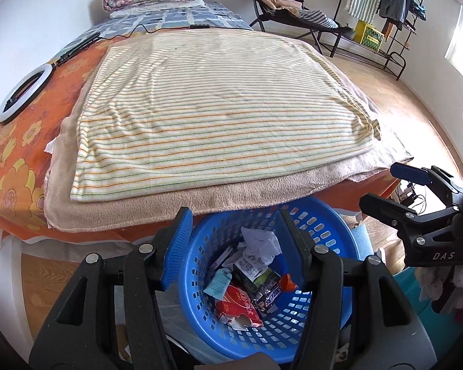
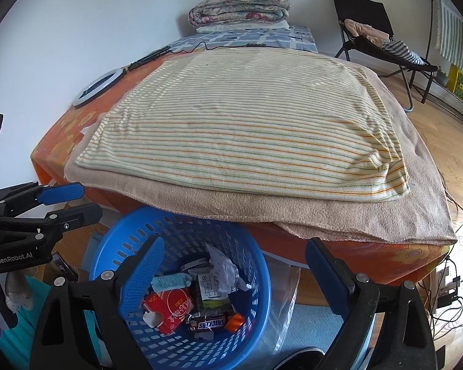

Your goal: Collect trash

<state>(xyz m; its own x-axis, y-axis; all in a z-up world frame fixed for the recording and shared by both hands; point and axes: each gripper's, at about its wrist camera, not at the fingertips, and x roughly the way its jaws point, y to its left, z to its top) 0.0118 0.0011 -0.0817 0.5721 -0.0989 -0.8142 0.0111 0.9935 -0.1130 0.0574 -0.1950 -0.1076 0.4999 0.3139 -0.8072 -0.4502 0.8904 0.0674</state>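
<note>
We hold both grippers over the round blue perforated plastic basket (image 1: pixel 321 314) at the bed's foot. Left gripper (image 1: pixel 236 246) half-spread, nothing between its pads; right gripper (image 2: pixel 234 273) wide apart, empty. Brown Snickers wrapper (image 2: pixel 208 323), red carton (image 2: pixel 173 308), crumpled white paper (image 2: pixel 225 273) lie inside.

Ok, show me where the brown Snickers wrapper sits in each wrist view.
Left wrist view: brown Snickers wrapper lies low, right of centre, inside the blue plastic basket.
Right wrist view: wrapper lies low, left of centre.
Shared landmark: crumpled white paper above it.
</note>
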